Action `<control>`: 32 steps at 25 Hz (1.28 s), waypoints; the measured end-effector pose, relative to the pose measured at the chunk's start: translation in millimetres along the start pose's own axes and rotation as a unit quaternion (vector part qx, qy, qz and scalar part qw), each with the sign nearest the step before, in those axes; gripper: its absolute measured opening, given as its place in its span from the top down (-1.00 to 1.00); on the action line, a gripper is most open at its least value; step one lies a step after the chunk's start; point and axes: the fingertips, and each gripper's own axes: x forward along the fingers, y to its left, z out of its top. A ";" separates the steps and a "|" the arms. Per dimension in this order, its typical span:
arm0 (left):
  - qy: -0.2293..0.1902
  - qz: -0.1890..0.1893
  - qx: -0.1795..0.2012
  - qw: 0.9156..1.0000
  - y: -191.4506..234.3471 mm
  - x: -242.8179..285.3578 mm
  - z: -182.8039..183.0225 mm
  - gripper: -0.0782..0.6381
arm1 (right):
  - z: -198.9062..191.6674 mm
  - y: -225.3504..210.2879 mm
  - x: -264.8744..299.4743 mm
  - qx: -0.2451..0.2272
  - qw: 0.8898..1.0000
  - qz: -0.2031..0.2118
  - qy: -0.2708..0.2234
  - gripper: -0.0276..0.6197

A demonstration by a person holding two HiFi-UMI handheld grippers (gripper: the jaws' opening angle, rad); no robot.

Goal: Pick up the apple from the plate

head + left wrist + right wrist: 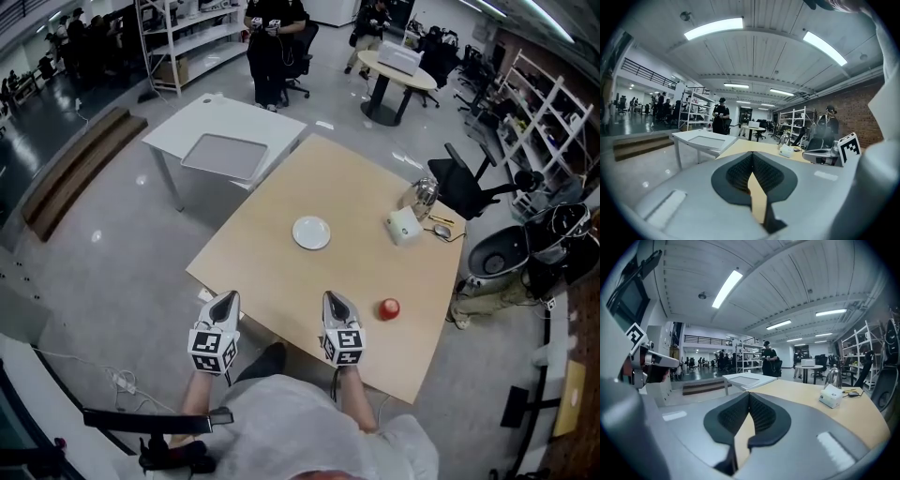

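The red apple lies on the bare wooden table, near its front edge and to the right of my right gripper. The white plate sits empty at the table's middle, farther out. My right gripper is shut with nothing between its pads. My left gripper hovers over the table's front left edge, and its jaws also meet at the tips with nothing held. Neither gripper view shows the apple or the plate.
A white box and a metal kettle stand at the table's far right, with small items beside them. A white side table with a tray stands beyond the left corner. A black office chair is to the right.
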 end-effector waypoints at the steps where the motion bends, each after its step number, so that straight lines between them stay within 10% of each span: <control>1: -0.001 0.002 0.000 1.000 0.4 -2.0 -0.4 0.73 | -0.2 1.1 -1.3 0.000 1.000 0.001 -0.002 0.90; 32: 0.001 0.000 0.005 1.000 -14.8 -19.2 -6.5 0.73 | -7.1 10.0 -24.5 0.000 1.000 0.015 0.000 0.90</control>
